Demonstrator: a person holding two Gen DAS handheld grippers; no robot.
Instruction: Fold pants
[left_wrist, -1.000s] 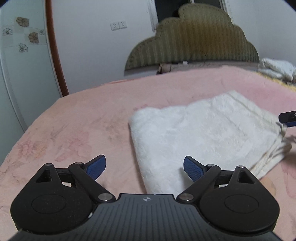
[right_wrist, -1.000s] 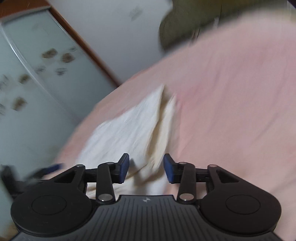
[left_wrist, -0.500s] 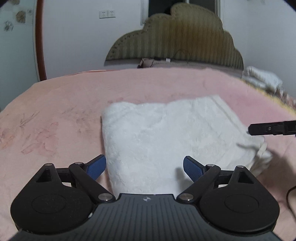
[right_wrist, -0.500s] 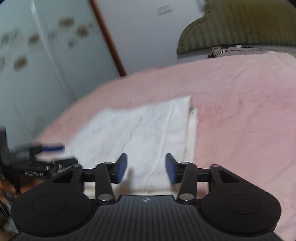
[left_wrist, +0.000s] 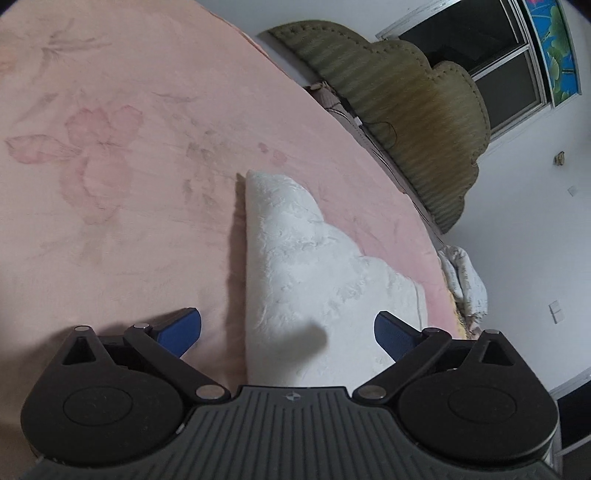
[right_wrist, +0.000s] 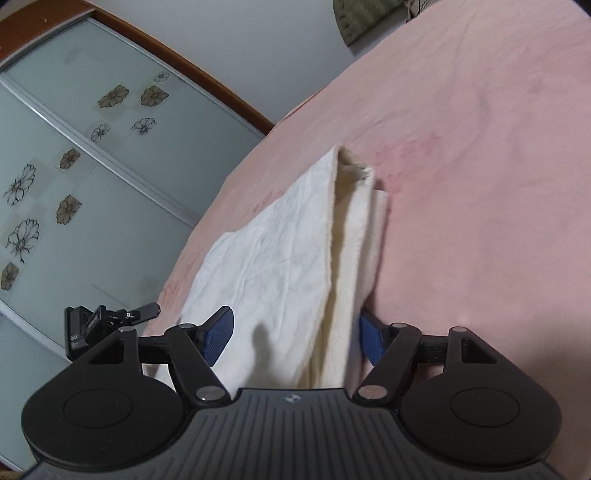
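White folded pants lie flat on a pink flowered bedspread. My left gripper hovers low at one narrow end, rolled to the side. Its jaws are opening wide; the cloth lies between the blue pads and neither touches it. In the right wrist view the same pants show cream stacked layers along their right side. My right gripper straddles that layered end with jaws opening and the cloth between the pads. Its right pad is partly hidden behind the cream edge. One black finger of the left tool shows at left.
An olive scalloped headboard and a dark window stand past the bed. A white crumpled bundle sits at the bed's far edge. Frosted sliding doors with flower decals run beside the bed.
The left gripper has rolled sharply and moved in to the pants' end, jaws slightly wider. The right gripper dropped closer over the layered edge and its jaws spread apart around the cloth.
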